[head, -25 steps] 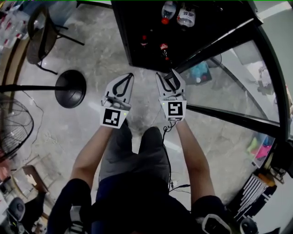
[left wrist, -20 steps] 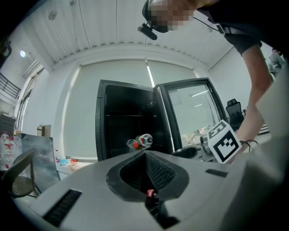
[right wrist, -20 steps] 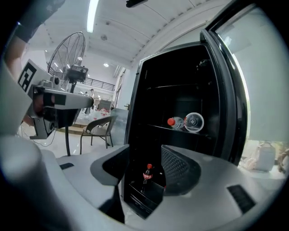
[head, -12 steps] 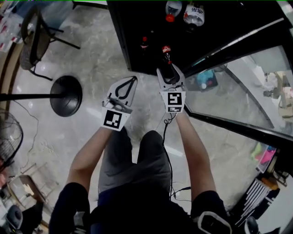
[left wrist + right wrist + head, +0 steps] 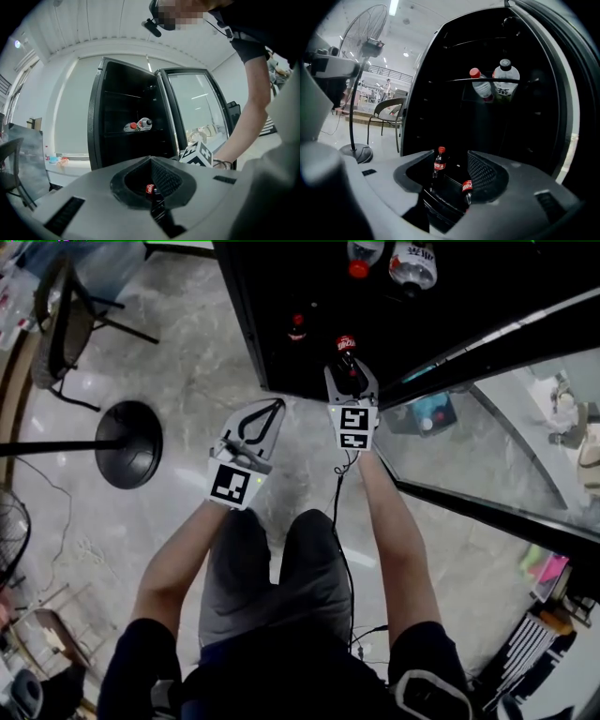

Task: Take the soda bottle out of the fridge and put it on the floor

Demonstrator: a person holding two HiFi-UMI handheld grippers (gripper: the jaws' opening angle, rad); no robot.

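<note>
Two small soda bottles with red caps stand in the bottom of the black fridge (image 5: 281,296). My right gripper (image 5: 350,368) is open and reaches into the fridge. Its jaws flank the nearer soda bottle (image 5: 345,343) without visibly pressing on it. In the right gripper view that bottle's red label (image 5: 467,186) shows low between the jaws, close to the right one. The other soda bottle (image 5: 438,162) stands further in. My left gripper (image 5: 278,403) is shut and empty over the marble floor (image 5: 187,362), just outside the fridge.
Two larger bottles (image 5: 389,259) lie on an upper fridge shelf. The open glass door (image 5: 487,399) swings out to the right. A standing fan's round base (image 5: 128,430) and a chair (image 5: 61,310) are on the left. Clutter lies at the lower right.
Both grippers have moved toward the fridge. The right one has gone from in front of the opening to inside it, its jaws now on either side of the nearer soda bottle.
</note>
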